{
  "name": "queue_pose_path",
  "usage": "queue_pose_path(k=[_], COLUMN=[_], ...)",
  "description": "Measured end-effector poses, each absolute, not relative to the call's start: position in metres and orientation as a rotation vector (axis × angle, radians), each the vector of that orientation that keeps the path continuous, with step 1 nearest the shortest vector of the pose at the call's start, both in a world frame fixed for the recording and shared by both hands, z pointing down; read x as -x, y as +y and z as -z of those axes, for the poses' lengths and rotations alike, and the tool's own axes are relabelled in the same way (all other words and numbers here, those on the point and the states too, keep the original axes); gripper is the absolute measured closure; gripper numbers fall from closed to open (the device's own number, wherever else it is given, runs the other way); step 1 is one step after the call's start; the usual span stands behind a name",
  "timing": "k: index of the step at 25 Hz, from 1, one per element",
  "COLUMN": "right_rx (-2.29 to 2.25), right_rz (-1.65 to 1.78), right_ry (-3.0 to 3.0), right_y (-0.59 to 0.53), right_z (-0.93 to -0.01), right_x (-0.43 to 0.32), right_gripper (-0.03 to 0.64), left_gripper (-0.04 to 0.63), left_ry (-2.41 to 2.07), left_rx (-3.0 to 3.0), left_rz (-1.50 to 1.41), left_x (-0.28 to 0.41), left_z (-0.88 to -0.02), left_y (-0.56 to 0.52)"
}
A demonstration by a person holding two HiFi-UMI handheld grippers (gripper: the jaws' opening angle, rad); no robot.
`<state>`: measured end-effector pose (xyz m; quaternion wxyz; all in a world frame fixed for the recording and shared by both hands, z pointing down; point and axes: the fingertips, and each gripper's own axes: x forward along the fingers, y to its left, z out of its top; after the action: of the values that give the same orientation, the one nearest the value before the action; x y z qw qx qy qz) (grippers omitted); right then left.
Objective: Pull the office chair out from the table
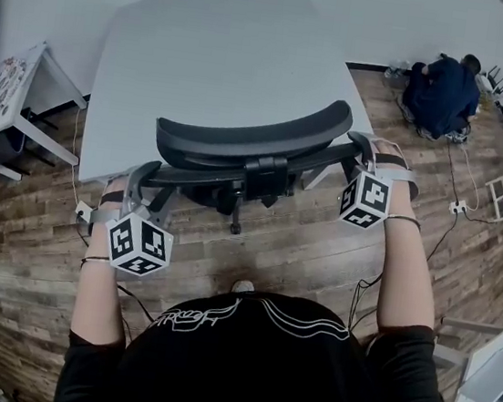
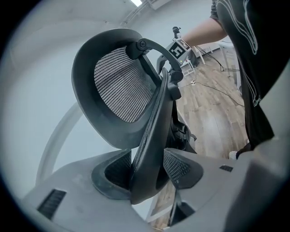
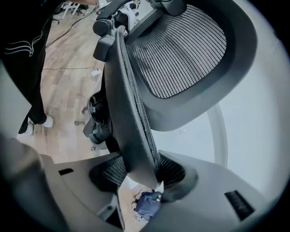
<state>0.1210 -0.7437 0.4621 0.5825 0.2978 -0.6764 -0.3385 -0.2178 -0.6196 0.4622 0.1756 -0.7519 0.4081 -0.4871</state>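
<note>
Both are on! The left hand-held gripper [image 2: 147, 171] clamps one backrest edge of the office chair [image 1: 250, 140], the right hand-held gripper [image 3: 142, 174] the other. The seat sits under the counter [image 1: 208, 43].

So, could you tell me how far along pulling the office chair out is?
Done: the left gripper and right gripper each have fingers closed on a side edge of the backrest of the office chair. In hand: that two-sided hold. Left: the pull itself, since the chair sits right against the table.
</note>
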Motion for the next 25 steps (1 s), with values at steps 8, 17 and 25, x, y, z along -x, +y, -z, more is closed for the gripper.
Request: queue_pose_path(k=[8, 17, 25], right_rx=[-0.723, -0.748, -0.753], right_rz=[0.771, 0.777, 0.784], right_ry=[-1.558, -1.569, -1.589], right_y=[-0.735, -0.703, -0.662], right_z=[-0.463, -0.462, -0.462], right_x=[-0.121, -0.127, -0.127], right_gripper=[0.396, 0.395, 0.394], left_gripper=[0.379, 0.379, 0.379], left_ry=[1.151, 1.169, 1.188], left_rx=[2.161, 2.156, 2.162], left_rz=[1.379, 1.405, 1.435], left_x=[0.219, 0.215, 0.216], left_z=[-0.464, -0.465, -0.468], left_y=[-0.613, -0.587, -0.548])
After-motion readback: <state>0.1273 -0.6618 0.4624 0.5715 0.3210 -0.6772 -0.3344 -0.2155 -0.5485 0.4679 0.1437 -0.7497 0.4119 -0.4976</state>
